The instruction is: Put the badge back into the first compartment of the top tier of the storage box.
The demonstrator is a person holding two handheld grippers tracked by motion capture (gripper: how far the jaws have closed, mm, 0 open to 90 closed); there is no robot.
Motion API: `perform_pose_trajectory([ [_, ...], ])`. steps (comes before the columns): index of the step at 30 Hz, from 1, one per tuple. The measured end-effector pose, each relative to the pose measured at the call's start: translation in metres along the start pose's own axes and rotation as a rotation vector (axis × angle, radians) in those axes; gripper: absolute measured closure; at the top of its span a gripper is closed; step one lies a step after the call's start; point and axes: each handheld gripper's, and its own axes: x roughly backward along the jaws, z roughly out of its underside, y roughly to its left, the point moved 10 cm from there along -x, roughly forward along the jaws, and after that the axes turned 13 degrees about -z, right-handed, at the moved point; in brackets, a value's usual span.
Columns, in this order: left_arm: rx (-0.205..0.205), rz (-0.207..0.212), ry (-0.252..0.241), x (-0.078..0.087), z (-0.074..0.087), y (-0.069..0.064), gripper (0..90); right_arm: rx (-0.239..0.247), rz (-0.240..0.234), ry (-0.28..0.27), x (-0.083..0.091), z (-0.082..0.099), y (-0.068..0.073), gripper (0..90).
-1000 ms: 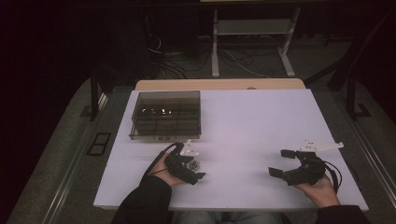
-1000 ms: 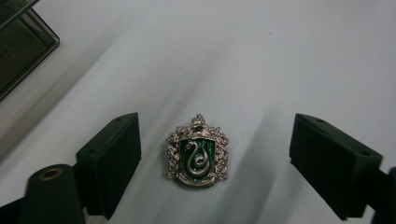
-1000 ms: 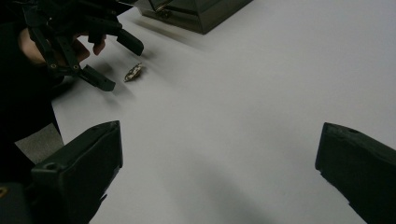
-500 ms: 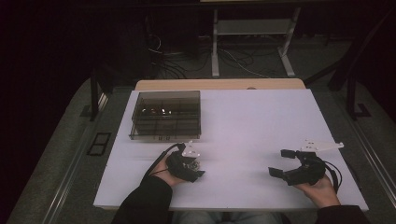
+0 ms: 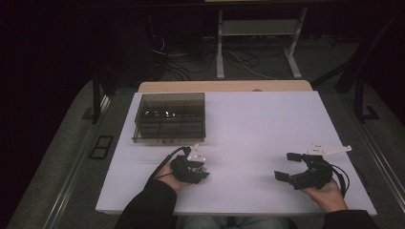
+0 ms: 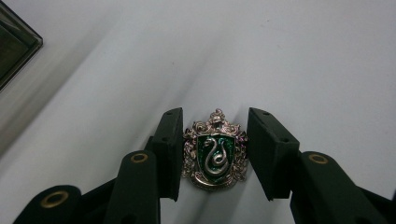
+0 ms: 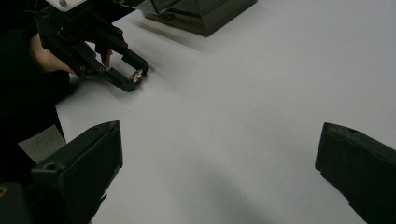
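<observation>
A silver crest badge with a green shield and a snake lies flat on the white table. My left gripper has closed around it, and both black pads touch its side edges. In the high view the left gripper sits low at the front left of the table. The right gripper view shows the badge between that gripper's tips. My right gripper is at the front right, wide open, with nothing but bare table between its jaws.
A dark see-through compartment box stands at the back left, just beyond the left gripper; a corner of the box shows in the left gripper view. White table surface stretches between the two grippers and to the back right.
The left gripper has shifted very slightly over the badge. The right gripper has stayed where it was, still open.
</observation>
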Motion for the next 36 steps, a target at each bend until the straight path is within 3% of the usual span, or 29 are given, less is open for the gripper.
perform_pose_trajectory([
  [12, -0.013, 0.013, 0.02, 0.001, -0.001, 0.0, 57.3, -0.007, -0.001, -0.002, 0.001, 0.0, 0.0, 0.5],
  [23, 0.001, 0.075, -0.013, 0.012, -0.019, 0.004, 57.2, -0.008, 0.0, 0.0, 0.001, 0.001, 0.0, 0.5],
  [36, 0.022, 0.088, -0.053, 0.027, -0.029, 0.014, 57.2, -0.012, -0.001, 0.004, 0.0, 0.001, 0.0, 0.5],
])
